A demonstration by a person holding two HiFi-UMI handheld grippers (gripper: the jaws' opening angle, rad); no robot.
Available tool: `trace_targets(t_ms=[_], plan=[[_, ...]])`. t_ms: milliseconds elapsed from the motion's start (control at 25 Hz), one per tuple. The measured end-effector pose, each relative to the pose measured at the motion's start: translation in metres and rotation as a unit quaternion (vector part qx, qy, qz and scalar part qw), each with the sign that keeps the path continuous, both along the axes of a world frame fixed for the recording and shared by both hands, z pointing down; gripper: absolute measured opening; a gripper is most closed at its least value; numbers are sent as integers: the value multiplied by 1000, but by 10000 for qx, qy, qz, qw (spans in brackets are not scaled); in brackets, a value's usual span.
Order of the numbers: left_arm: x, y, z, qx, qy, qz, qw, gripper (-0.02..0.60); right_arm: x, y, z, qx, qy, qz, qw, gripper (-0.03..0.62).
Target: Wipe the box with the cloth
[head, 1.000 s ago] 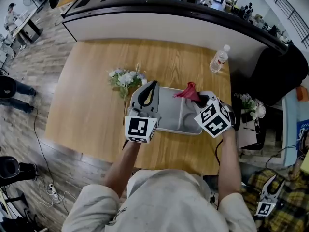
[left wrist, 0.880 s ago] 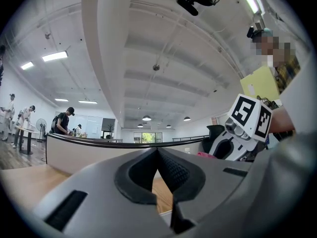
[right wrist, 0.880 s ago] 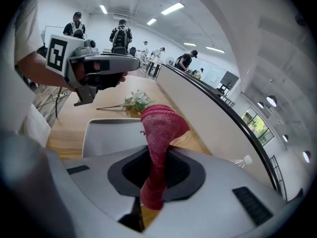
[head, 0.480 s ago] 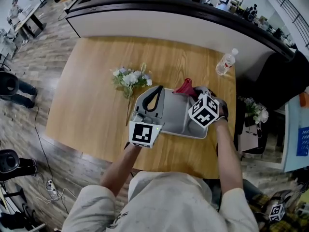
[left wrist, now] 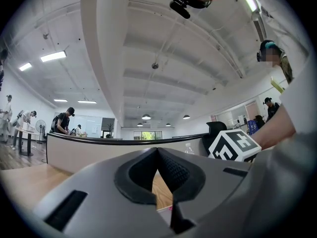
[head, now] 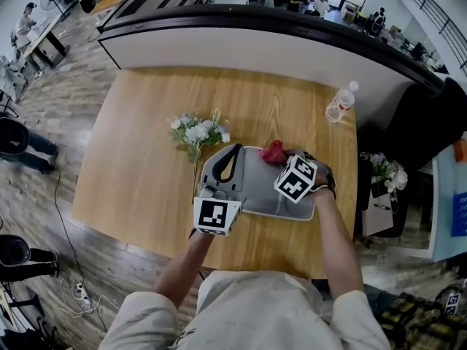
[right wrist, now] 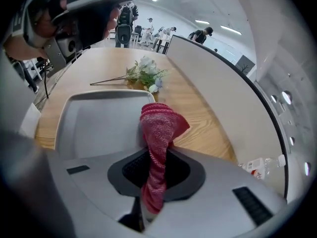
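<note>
A shallow grey box [head: 255, 189] lies on the wooden table, seen also in the right gripper view [right wrist: 96, 120]. My right gripper [head: 283, 159] is shut on a red knitted cloth [head: 273, 152], which touches the box at its far rim. In the right gripper view the cloth [right wrist: 159, 125] stands twisted between the shut jaws of my right gripper [right wrist: 156, 152]. My left gripper [head: 232, 153] lies over the box's left rim. Its jaws meet at the tips [left wrist: 157, 150] with nothing between them, and it points up toward the ceiling.
A bunch of white flowers [head: 195, 131] lies just beyond the box's far left corner. A water bottle [head: 341, 103] stands at the table's far right. A curved counter [head: 255, 39] runs behind the table. More flowers [head: 383, 168] sit off the table's right edge.
My right gripper has carried the cloth left and down, from above the box's right part to its far rim. The left gripper has stayed on the left rim.
</note>
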State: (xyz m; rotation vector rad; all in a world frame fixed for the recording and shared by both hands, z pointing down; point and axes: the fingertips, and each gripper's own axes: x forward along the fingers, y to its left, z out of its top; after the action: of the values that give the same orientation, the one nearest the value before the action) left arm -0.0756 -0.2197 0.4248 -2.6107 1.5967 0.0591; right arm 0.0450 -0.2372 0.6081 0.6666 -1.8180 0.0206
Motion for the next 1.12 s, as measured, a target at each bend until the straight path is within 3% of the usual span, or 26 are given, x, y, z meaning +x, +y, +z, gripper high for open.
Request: trace_targets(t_ms=[320, 520, 1120], plan=[[4, -4, -4, 90, 109, 218, 9997, 14, -3, 2, 5, -61, -184, 45, 9998, 67], [4, -7, -3, 78, 76, 257, 9996, 14, 1, 0, 6, 181, -32, 8, 9998, 67], [-15, -2, -14, 94, 112, 336, 9993, 14, -5, 15, -2, -155, -119, 267, 9995, 67]])
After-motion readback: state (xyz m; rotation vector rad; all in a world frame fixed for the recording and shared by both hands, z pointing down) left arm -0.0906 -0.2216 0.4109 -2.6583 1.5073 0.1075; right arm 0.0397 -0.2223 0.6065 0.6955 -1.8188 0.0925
